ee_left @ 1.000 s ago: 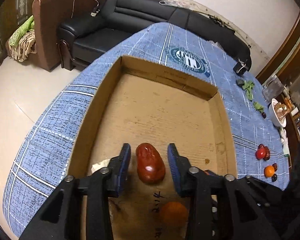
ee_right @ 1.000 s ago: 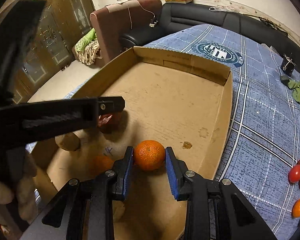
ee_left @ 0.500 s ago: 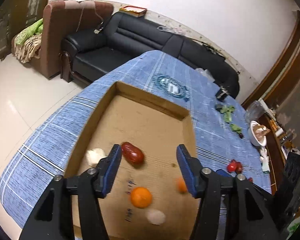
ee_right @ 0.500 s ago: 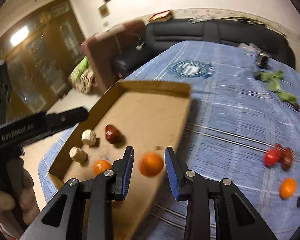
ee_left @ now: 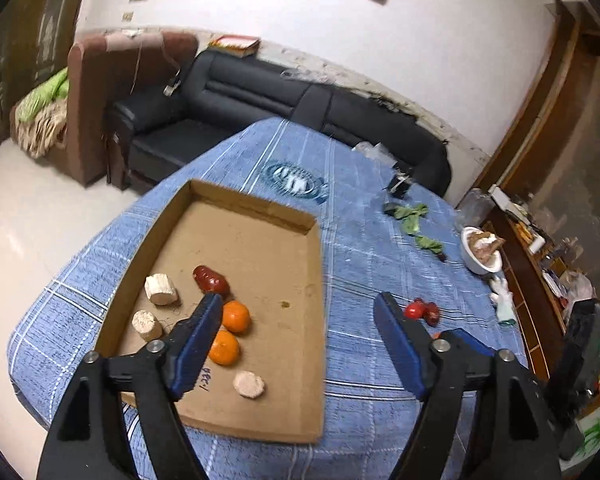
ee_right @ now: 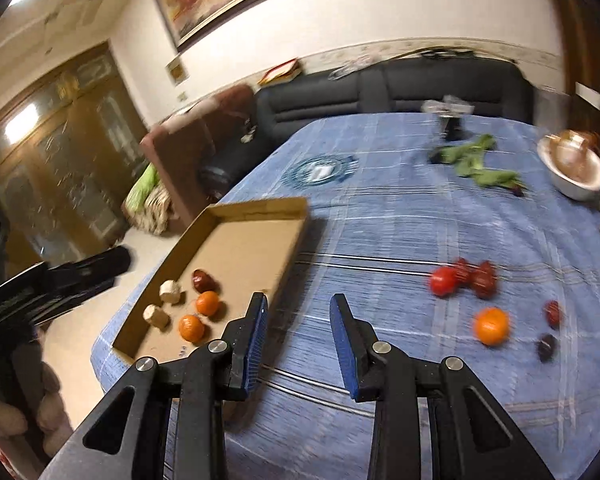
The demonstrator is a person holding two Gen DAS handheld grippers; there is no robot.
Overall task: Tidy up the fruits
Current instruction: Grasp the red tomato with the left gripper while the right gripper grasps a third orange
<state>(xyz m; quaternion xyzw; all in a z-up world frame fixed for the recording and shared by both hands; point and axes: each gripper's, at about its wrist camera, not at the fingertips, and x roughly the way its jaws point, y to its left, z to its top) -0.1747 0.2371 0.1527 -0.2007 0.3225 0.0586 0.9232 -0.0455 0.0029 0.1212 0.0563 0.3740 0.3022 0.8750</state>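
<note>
The fruit is split between two spots: in the shallow cardboard tray (ee_left: 256, 216) lie a dark red fruit (ee_left: 210, 280) and two oranges (ee_left: 236, 317), the nearer orange (ee_left: 225, 347) just beside the first, with three pale cork-like lumps (ee_left: 161, 289) scattered around them. Out on the blue checked cloth of the worktop (ee_right: 400, 216), well apart from the tray, sit a red tomato (ee_right: 443, 281) touching two darker red fruits (ee_right: 483, 279), a loose orange (ee_right: 491, 326), a small red fruit (ee_right: 553, 313) and a dark, almost black one (ee_right: 546, 346). The left gripper (ee_left: 298, 354) hangs above the tray's near corner; its blue fingers (ee_left: 198, 344) have just been opening and now stand wide apart with nothing between them. The right gripper (ee_right: 298, 338) hovers over bare cloth beside the tray's edge, its fingers (ee_right: 256, 336) parted only a modest way and gripping nothing. Farther back on the cloth are some green leaves (ee_right: 476, 162) and a white bowl (ee_right: 576, 168), with a black sofa (ee_left: 260, 96) behind the worktop.
</note>
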